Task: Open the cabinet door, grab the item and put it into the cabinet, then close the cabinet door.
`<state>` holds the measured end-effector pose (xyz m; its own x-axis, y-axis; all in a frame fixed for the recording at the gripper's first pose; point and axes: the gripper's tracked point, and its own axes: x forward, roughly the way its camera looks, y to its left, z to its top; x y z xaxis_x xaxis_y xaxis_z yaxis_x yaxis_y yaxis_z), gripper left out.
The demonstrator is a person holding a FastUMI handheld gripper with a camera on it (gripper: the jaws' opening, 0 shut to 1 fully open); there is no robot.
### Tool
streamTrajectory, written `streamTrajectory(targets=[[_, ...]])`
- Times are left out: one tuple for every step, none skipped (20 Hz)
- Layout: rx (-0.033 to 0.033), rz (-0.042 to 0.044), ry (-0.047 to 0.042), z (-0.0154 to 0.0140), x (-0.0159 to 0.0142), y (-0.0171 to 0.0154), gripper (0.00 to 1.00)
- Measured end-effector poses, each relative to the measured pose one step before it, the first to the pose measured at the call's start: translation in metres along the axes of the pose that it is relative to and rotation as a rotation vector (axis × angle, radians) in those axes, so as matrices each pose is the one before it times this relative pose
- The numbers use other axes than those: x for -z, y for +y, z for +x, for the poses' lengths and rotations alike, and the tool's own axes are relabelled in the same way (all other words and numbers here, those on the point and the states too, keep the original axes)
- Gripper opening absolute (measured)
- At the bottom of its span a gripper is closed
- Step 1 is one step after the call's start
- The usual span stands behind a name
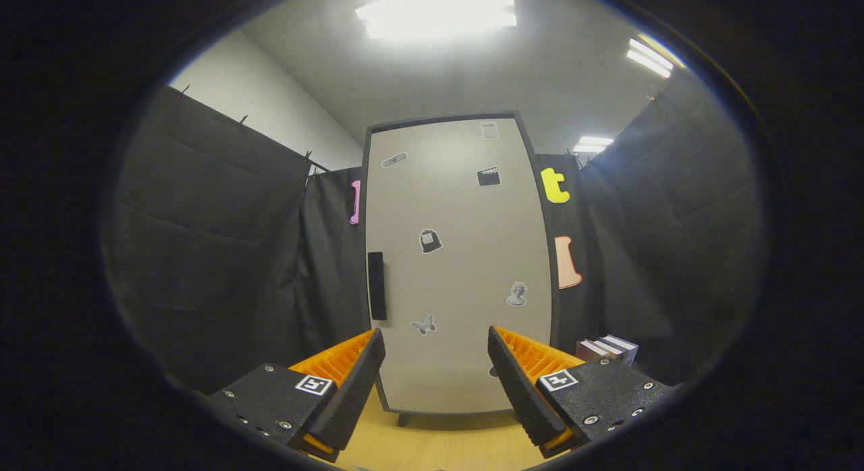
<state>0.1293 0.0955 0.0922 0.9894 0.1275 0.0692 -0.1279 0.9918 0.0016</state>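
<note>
Gripper view. Gripper (437, 353) held level, fingers spread wide apart, nothing between them. Facing cabinet (459, 268) head-on, standing on wooden surface (432, 444) beyond the fingertips. Cabinet door (466, 221) fully shut, pale panel in a dark frame, dotted with small stickers: a butterfly (424, 324) low and just ahead of the fingers, a bust (517, 293) to its right, others higher up. Dark vertical handle (376, 285) at the door's left edge, about mid-height, above the left finger. Hinges presumably on the right side, judging from the handle placement.

Stack of books (607, 349) on the surface just right of the cabinet, beyond the right finger. Likely the item to be stowed; no other candidate seen. Untouched, well apart from the fingers.

Step in hand, as judged: approach for opening the door, the first step. Nothing of the task done yet.

Next move calls for: shift left and forward to bring the handle between the open fingers, close on it, pull outward in an arc about the right edge. Risk: fingers slipping off the slim handle if clamped off-centre.
</note>
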Motion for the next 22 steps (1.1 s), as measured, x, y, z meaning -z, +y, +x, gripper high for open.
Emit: streamTrajectory(targets=[[-0.00675, 0.00770, -0.00173, 0.00989, -0.00233, 0.00473, 0.95], [-0.00600, 0.00530, -0.00213, 0.01021, -0.00255, 0.00441, 0.95], [-0.00440, 0.00488, -0.00239, 0.00897, -0.00218, 0.00369, 0.95], [-0.00502, 0.00517, 0.00009, 0.00893, -0.00131, 0.00364, 0.95], [-0.00307, 0.00805, 0.00025, 0.00950, -0.00015, 0.00353, 0.95], [-0.00321, 0.00916, -0.00121, 0.00929, -0.00139, 0.00321, 0.95], [-0.00438, 0.00802, 0.00440, 0.00932, -0.00130, 0.00370, 0.95], [-0.00254, 0.00670, 0.00428, 0.00770, -0.00018, 0.00321, 0.95], [-0.00099, 0.00540, 0.00243, 0.00835, 0.00012, 0.00178, 0.95], [-0.00035, 0.00443, 0.00155, 0.00762, -0.00083, 0.00233, 0.95], [-0.00091, 0.00277, 0.00113, 0.00940, -0.00038, 0.00291, 0.95], [-0.00450, 0.00272, -0.00185, 0.00798, -0.00154, 0.00300, 0.95], [-0.00479, 0.00325, -0.00187, 0.00597, -0.00039, 0.00334, 0.95], [-0.00532, 0.00121, 0.00245, 0.00713, -0.00007, 0.00436, 0.94], [-0.00401, -0.00084, 0.00343, 0.00868, 0.00099, 0.00435, 0.94], [-0.00331, -0.00226, 0.00428, 0.00748, 0.00191, 0.00424, 0.94], [-0.00282, -0.00393, 0.00540, 0.00672, 0.00317, 0.00388, 0.94], [-0.00178, -0.00595, 0.00390, 0.00710, 0.00247, 0.00368, 0.94], [-0.00152, -0.00812, 0.00296, 0.00697, 0.00340, 0.00375, 0.94], [0.00098, -0.01107, 0.00503, 0.00776, 0.00329, 0.00242, 0.93], [0.00009, -0.00961, 0.00924, 0.00748, 0.00511, 0.00309, 0.92], [-0.00299, -0.00600, 0.01041, 0.00774, 0.00421, 0.00313, 0.91]])
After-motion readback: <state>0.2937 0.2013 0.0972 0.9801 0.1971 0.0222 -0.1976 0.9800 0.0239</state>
